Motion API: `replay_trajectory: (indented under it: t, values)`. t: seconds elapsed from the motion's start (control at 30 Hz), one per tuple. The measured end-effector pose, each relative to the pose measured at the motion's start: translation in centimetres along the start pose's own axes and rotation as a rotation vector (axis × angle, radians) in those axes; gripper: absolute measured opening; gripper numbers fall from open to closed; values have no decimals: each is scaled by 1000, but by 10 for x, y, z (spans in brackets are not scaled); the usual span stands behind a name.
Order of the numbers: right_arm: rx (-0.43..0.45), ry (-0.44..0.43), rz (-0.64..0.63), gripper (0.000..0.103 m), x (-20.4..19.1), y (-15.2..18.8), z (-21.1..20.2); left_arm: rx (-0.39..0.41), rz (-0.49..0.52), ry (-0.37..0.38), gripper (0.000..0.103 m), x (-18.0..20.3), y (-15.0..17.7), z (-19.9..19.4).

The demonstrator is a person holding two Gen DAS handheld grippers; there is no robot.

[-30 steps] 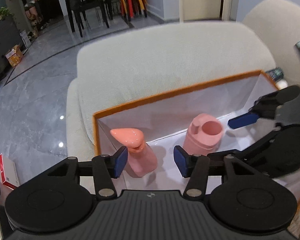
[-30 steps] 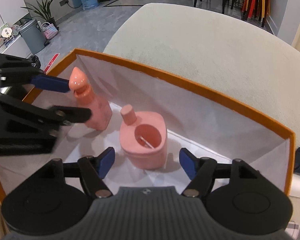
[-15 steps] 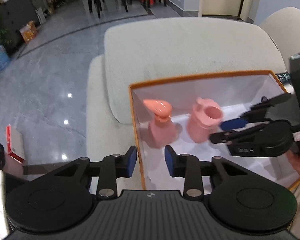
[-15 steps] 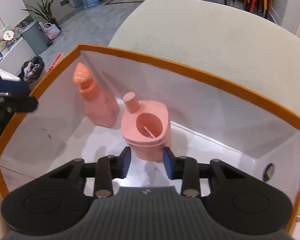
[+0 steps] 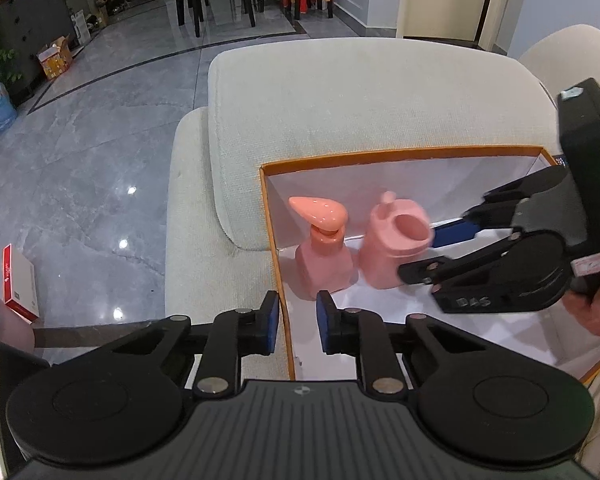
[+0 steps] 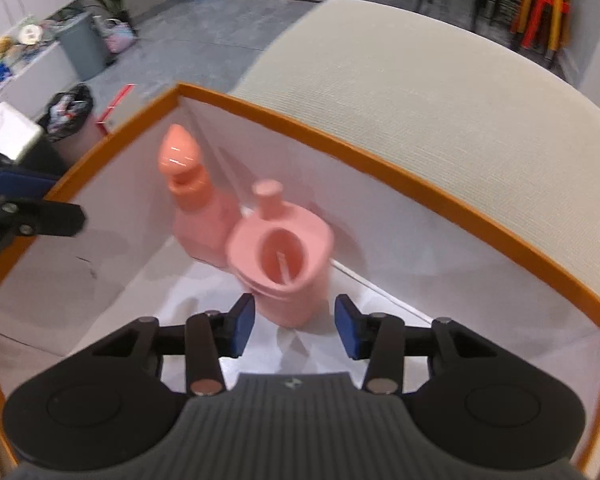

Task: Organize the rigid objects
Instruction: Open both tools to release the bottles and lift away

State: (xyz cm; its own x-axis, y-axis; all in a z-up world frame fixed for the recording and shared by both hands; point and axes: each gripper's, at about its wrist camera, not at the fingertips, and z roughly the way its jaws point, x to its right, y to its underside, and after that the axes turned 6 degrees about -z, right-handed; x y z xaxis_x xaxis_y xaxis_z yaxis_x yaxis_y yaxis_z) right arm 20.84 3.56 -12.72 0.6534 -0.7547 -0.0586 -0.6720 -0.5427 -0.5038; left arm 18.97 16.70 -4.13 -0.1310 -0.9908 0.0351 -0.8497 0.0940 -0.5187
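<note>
Both pink: pump bottle (image 5: 325, 258) and holder (image 5: 396, 242), upright mid-frame, touching, inside orange-rimmed box (image 5: 400, 155). Left gripper (image 5: 296, 326) closing astride box wall; right gripper (image 6: 294, 326) opening, empty. Risk: tugging wall, toppling both.

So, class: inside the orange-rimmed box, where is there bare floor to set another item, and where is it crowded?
Free: the white box floor between the left wall and the pink containers, and the stretch right of the pink holder toward the right wall. Crowded: the far corner, where the pink pump bottle and holder stand close together, with the right claw just before the holder.
</note>
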Motion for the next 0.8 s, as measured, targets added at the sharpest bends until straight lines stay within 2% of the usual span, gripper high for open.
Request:
replay_trajectory:
  t: [0.1,0.2,0.4,0.47,0.53,0.57,0.67,0.8]
  values:
    - [1,-14,-29,40,-11,-7,5,3,-11,10,20,-1,1,-2]
    - [4,8,-37,40,-18,-11,10,6,-9,15,20,-2,1,-3]
    - [13,-7,42,43,-18,-19,15,10,-15,21,20,-2,1,-3]
    - [15,-3,78,47,-18,-18,15,10,-20,26,20,-4,2,-3]
    - [14,-11,103,61,-20,-17,15,9,-19,31,20,-4,2,-4]
    - [13,-14,107,64,-22,-17,16,9,-22,35,20,-5,2,-4]
    - [-5,19,114,66,-27,-22,23,10,-29,38,19,-5,2,-5]
    - [-19,30,206,65,-24,-31,35,13,-25,33,19,-4,3,-3]
